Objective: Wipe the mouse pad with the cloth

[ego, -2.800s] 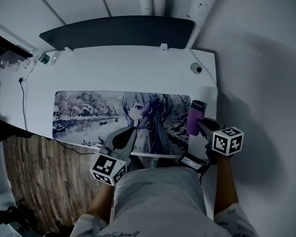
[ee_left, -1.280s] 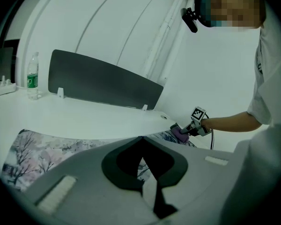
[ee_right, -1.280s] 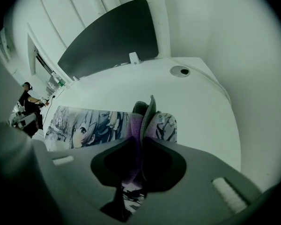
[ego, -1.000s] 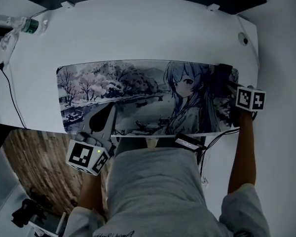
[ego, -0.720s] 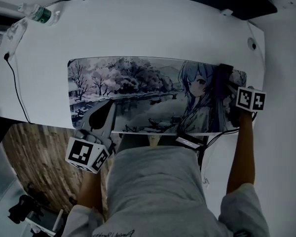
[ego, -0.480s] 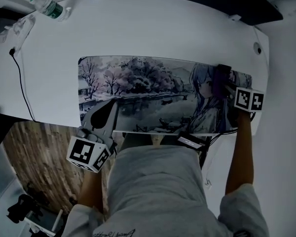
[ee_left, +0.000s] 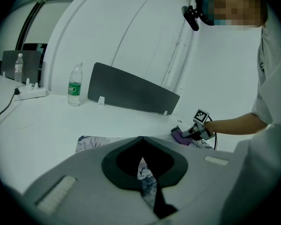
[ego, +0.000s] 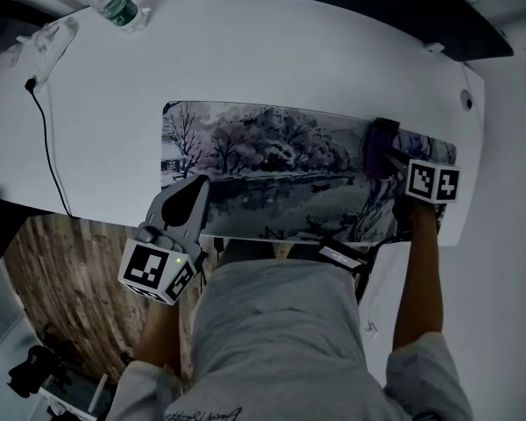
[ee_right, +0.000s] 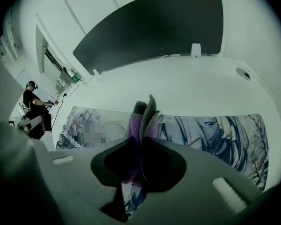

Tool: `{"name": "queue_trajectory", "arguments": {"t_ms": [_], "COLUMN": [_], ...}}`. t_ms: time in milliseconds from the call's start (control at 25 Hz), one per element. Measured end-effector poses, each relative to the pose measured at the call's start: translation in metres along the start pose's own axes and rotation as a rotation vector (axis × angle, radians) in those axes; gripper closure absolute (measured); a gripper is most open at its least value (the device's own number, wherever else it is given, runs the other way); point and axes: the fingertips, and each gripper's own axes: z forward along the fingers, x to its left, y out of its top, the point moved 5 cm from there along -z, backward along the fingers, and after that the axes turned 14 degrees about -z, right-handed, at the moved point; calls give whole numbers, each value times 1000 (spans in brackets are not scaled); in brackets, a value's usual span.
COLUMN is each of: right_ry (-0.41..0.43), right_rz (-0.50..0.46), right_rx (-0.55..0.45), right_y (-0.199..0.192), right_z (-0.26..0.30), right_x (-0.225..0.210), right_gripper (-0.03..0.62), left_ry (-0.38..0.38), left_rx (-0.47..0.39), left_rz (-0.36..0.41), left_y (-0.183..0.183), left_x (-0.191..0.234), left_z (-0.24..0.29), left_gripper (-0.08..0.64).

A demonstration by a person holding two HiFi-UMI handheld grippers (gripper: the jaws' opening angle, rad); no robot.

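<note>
The long mouse pad (ego: 272, 160) with a printed winter scene lies flat on the white desk (ego: 245, 51). My right gripper (ego: 387, 154) is shut on a folded purple cloth (ego: 377, 146), which rests on the pad near its right end. In the right gripper view the cloth (ee_right: 147, 111) sticks up between the jaws over the pad (ee_right: 215, 135). My left gripper (ego: 197, 182) is shut and holds nothing, over the pad's front left part. In the left gripper view its jaws (ee_left: 141, 139) meet, and the right gripper (ee_left: 196, 128) with the cloth (ee_left: 180, 136) shows beyond them.
A water bottle (ego: 114, 5) and a power strip with a black cable (ego: 44, 130) lie at the desk's far left. A dark divider panel (ee_right: 154, 27) stands along the back edge. The desk's front edge is right against the person's body. Another person (ee_right: 35, 107) stands far off.
The right gripper has carried the cloth from beyond the pad's right edge onto the pad and leftwards. The left gripper now sits nearer the pad's left front corner. The head view shifted.
</note>
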Motion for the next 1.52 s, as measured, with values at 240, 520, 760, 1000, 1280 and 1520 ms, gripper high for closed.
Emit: {"name": "queue_trajectory", "arguments": {"t_ms": [240,520,760,1000,1280,1520], "right_ry": [43,108,162,212,285,334], "right_rz": [-19,-24,-71,-134,-195,-255], "right_rx": [7,5,21,26,29,41], "right_y": [14,28,45,63,81,95], "right_z": [17,38,56,74,98,117], "right_x": [34,69,104,141,191,228], "right_gripper": [523,523,523,523,523,523], "left_ry": [13,15,35,73,118,162], "left_rx": [1,2,-18,-38,-43,-64], "left_rz": [-12,-32,-47,-62,-69,-69], "left_y": [10,8,11,11,3,-1], "left_x": [17,31,47,65,83,98], "left_z": [-7,-12,-21,-34,-46,-65], "left_gripper": [541,541,541,541,541,541]}}
